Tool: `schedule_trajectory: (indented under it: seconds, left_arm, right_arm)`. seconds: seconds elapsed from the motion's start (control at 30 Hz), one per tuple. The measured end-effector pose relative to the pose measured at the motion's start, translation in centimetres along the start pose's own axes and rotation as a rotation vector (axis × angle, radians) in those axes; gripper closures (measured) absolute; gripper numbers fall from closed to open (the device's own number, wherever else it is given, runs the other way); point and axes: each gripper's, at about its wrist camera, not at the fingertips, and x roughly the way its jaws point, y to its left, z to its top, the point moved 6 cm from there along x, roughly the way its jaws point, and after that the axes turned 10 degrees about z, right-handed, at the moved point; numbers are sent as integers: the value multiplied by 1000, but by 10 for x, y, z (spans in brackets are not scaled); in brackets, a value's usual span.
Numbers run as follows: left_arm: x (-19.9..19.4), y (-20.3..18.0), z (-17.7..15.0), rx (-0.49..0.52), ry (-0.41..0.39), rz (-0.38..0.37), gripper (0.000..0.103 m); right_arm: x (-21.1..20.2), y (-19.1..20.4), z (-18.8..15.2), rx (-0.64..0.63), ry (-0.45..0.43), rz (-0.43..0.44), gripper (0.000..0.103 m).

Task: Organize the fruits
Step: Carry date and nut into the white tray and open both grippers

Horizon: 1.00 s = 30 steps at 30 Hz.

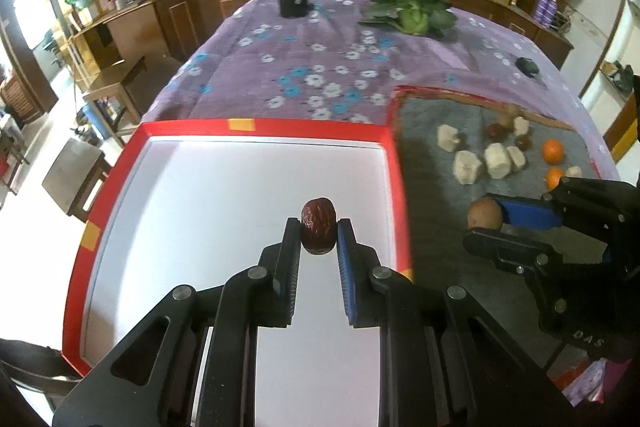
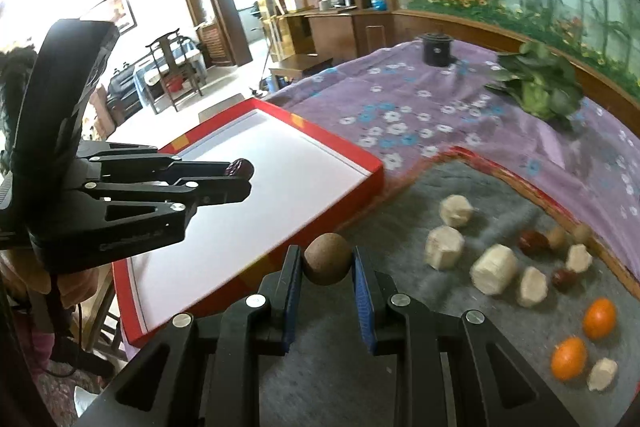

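Both fruits are lifted and on their way to the red tray (image 1: 264,126), whose white floor is bare. The left hand-held gripper (image 1: 319,233) pinches a dark red date (image 1: 318,225) above the tray's middle. The right hand-held gripper (image 2: 326,267) pinches a round brown fruit (image 2: 327,259), perhaps a longan, above the grey mat (image 2: 332,379) near the tray's edge. The next move calls for lowering the date, then spreading the jaws, with the brown fruit set apart from it.
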Motion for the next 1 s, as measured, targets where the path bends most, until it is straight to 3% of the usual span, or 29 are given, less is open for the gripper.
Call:
schedule_trajectory:
  seconds: [0.43, 0.7, 1.0]
  left_arm:
    - [29, 27, -8, -46, 65, 42, 86]
    - [39, 33, -16, -50, 92, 59, 86]
    - [44, 35, -17, -71, 119, 67, 86]
  right_arm:
    - [42, 25, 24, -63, 58, 52, 79]
    - [68, 33, 19, -84, 119, 71, 79]
    - [76, 29, 19, -80, 125, 52, 79]
